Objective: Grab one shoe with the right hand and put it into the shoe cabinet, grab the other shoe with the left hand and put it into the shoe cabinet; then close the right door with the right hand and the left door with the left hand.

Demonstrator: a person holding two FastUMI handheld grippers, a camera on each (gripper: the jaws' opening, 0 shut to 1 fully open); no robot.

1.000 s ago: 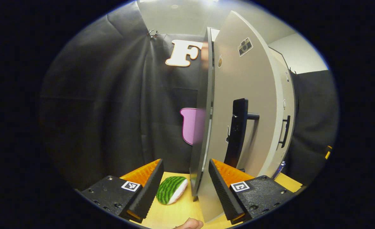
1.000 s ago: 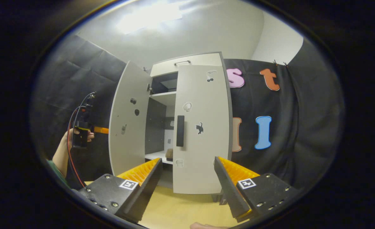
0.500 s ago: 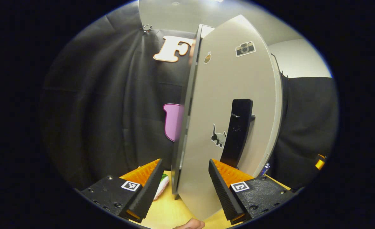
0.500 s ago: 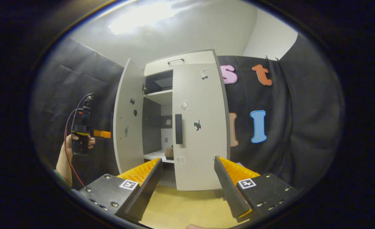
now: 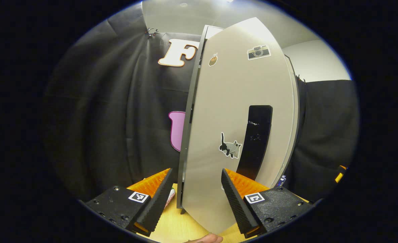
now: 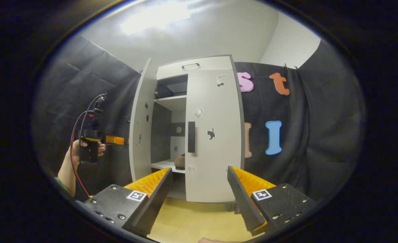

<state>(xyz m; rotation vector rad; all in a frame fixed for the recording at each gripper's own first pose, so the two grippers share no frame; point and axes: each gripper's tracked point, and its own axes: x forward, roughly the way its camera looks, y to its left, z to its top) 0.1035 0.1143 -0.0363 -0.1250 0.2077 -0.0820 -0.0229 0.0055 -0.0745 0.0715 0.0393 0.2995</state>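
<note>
Closing the left door is the step in hand, judged from the left gripper view: the door panel stands upright, long axis vertical, its outer face with the black handle turned toward the camera, hinge edge at the left of the panel. Left gripper has its jaws wide, holding nothing; the door's lower part sits between the two fingers, contact not clear. Bit of a pink-white thing on the table's far edge behind the left finger, too hidden to name.

Right gripper view: shoe cabinet stands at the table's far edge, tall and upright. Right door looks flush shut, its handle vertical. Left door hangs ajar, swung well out, free edge pointing toward the camera. A shoe sits on the lower shelf inside, small and dim, toe direction cannot tell. Left gripper is just beside the left door's outer face, held by a hand. Right gripper idle, jaws wide, empty, well apart from the cabinet.

Risks, as a judgement: push lands near the hinge, so the door stalls ajar; finger slips off the smooth panel; hard shove rocks the cabinet or bounces the door back open; shoe sticking out could block the close.
</note>
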